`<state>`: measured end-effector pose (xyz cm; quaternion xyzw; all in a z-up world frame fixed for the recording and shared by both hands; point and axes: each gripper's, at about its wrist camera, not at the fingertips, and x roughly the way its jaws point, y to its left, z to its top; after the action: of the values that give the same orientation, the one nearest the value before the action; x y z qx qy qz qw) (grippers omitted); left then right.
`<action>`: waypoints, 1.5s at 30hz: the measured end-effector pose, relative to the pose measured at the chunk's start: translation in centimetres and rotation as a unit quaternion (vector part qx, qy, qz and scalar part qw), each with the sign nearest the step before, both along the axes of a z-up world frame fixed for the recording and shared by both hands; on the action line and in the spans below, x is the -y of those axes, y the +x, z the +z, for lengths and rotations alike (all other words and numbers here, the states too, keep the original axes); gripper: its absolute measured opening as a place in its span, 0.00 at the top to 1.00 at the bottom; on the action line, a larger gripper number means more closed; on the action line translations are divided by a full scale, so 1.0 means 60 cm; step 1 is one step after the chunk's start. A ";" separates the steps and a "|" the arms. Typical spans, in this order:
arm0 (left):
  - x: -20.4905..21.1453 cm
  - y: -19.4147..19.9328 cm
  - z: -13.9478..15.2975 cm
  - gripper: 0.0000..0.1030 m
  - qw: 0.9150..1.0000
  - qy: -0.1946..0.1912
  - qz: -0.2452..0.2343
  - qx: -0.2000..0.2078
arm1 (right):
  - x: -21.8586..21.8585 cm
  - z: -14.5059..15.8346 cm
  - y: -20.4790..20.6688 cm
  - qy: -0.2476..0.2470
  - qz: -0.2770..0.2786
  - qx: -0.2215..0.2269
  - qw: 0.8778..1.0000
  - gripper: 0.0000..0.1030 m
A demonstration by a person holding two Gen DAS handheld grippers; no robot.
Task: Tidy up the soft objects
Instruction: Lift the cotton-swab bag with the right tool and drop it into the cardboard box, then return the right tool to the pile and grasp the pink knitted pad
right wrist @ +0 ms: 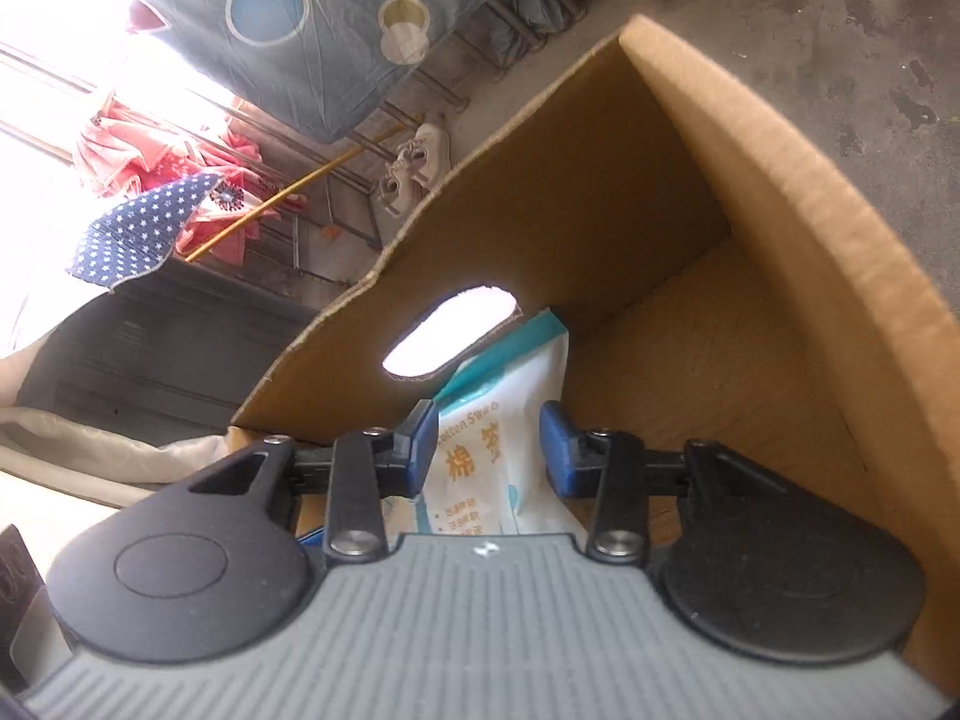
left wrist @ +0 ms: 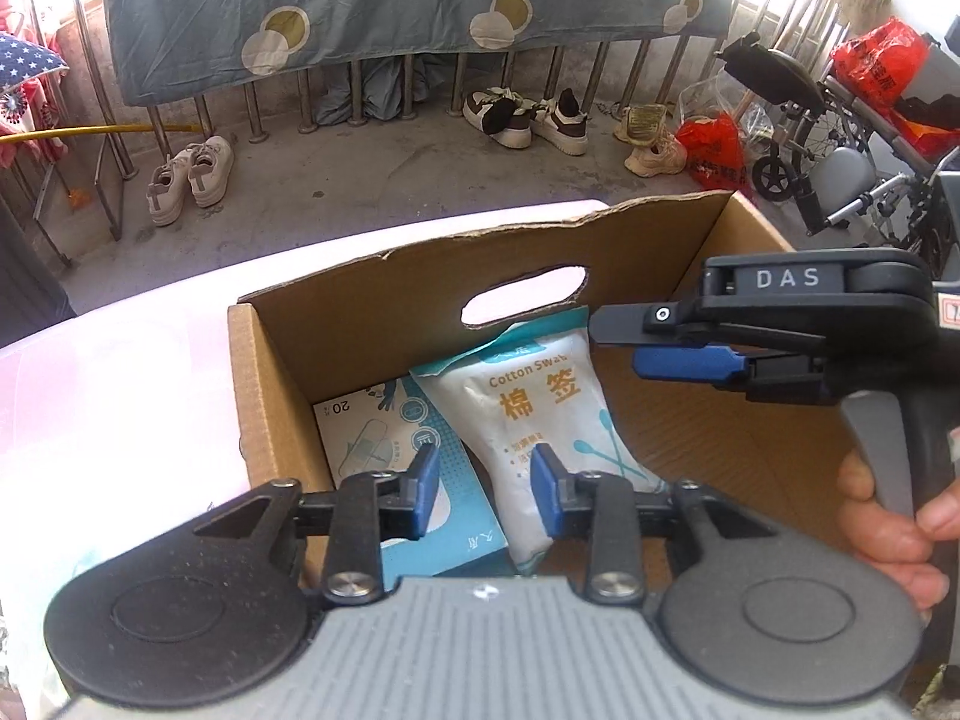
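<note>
Box: cardboard box [left wrist: 336, 324] sits mid-frame in the left wrist view, on a pale pink surface [left wrist: 120, 360]. The far wall has a hand-hole cut in it.

Swab bag: cotton swab bag [left wrist: 555, 414] is inside the box, leaning up against the far wall right under that hand-hole. It's dead centre in both views.

Other pack: a flat blue-and-white pack [left wrist: 372, 432] lies on the box floor just left of the bag. Looks like they touch or overlap, but I can't say for sure.

Left gripper: left gripper [left wrist: 485, 486] has its jaws partly open with nothing in them. The bag's lower end just shows through the gap.

Right gripper: right gripper [right wrist: 487, 450] is also part open and empty. From its own camera the bag sits between the pads, but neither pad is pressing on it. In the left wrist view it comes in from the right edge, above the box floor.

How it'll handle: I'd guess light, squashy and slippery, being a plastic film bag. It'll probably sag if pinched at one end.

Where to grab: probably across the middle of the bag, or on the sealed teal top edge.
</note>
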<state>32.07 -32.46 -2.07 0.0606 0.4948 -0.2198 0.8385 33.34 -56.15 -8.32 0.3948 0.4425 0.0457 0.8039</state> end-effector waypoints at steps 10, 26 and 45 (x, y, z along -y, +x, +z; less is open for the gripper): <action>-0.109 -0.096 0.110 0.39 0.998 -0.056 0.025 0.035 | 0.007 0.168 -0.153 0.055 -0.026 0.103 0.993 0.56; -0.493 -0.301 0.164 0.31 0.984 -0.028 0.139 0.107 | -0.316 0.236 -0.266 0.135 0.101 0.104 0.980 0.52; -0.712 -0.236 0.039 0.48 0.932 0.139 0.231 0.241 | -0.792 0.135 0.010 0.164 0.262 -0.014 0.951 0.53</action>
<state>17.89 10.27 0.26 0.1117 0.3039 0.0727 0.9433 33.94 -8.65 -0.22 0.3918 0.5281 0.3207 0.6817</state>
